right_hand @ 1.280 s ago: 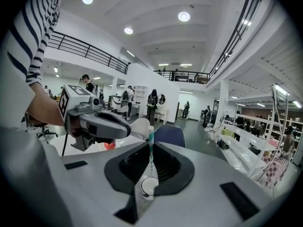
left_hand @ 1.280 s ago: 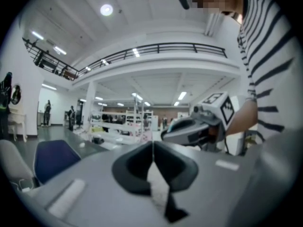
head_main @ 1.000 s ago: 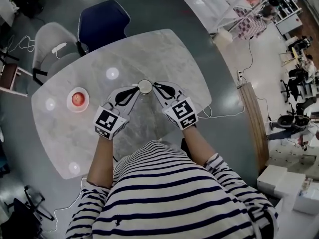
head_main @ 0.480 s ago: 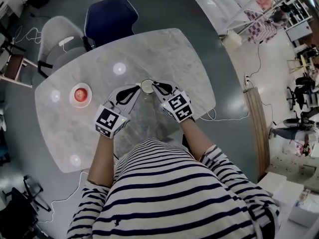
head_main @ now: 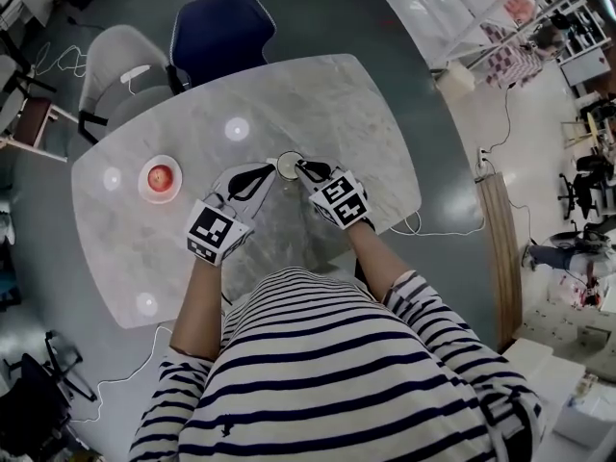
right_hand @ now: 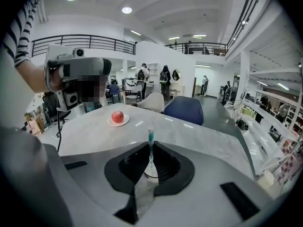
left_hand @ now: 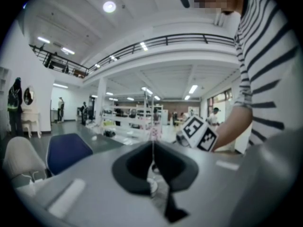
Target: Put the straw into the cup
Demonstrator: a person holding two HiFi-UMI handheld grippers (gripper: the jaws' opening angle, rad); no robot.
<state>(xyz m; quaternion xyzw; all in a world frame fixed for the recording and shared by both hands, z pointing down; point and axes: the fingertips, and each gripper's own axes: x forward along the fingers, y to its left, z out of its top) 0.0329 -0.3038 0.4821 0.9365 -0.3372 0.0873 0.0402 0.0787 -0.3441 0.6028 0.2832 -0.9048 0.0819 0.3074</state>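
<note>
A clear cup point(head_main: 287, 165) stands near the middle of the marble table point(head_main: 337, 104). My left gripper point(head_main: 270, 171) reaches it from the left, its jaws closed together on the cup's wall point(left_hand: 151, 186). From the right, my right gripper point(head_main: 300, 166) is over the rim, shut on a white straw with teal stripes point(right_hand: 151, 148). The straw stands upright between the jaws, its lower end at the cup's mouth point(right_hand: 152, 175). A clear wrapper point(right_hand: 142, 193) trails below the jaws. In the left gripper view my left gripper point(left_hand: 152, 150) hides most of the cup.
A red apple on a small white plate point(head_main: 160, 175) sits to the left on the table. A blue chair point(head_main: 219, 32) and a grey chair point(head_main: 115, 85) stand at the far side. A cable point(head_main: 433, 227) lies on the floor at the right.
My right gripper has come down with the straw toward the cup's mouth. The left gripper and the cup have stayed in place.
</note>
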